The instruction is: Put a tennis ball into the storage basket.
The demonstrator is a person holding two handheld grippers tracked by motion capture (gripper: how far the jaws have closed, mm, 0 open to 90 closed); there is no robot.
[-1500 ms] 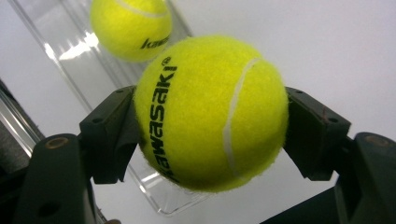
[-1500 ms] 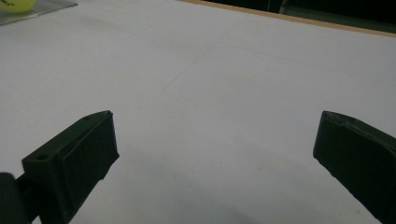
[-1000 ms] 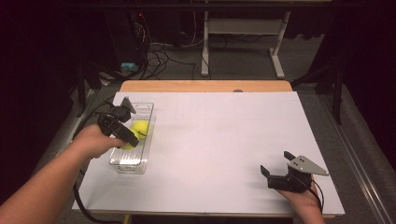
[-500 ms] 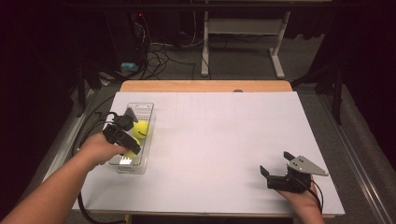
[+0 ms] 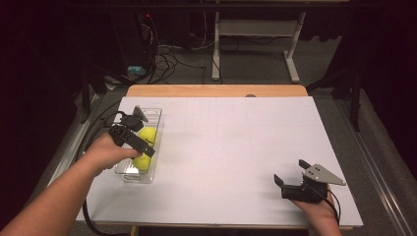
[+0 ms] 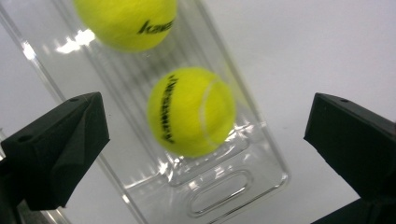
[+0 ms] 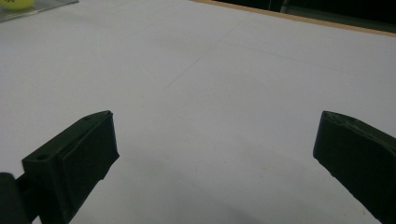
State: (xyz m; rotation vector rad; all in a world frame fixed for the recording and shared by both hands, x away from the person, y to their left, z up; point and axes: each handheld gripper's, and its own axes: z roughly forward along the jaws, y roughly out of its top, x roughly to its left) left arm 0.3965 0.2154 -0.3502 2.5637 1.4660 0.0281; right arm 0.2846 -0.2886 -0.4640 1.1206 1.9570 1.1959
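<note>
Two yellow balls (image 6: 191, 111) with black lettering lie in a clear tray (image 6: 261, 179) on a white table (image 5: 236, 147); the jaws are black.

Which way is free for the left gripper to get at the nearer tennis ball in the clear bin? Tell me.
Probably straight down: the left gripper hangs open above the nearer tennis ball, jaws just opened, nothing between. The clear bin has no lid; its narrow walls may crowd the jaws.
</note>
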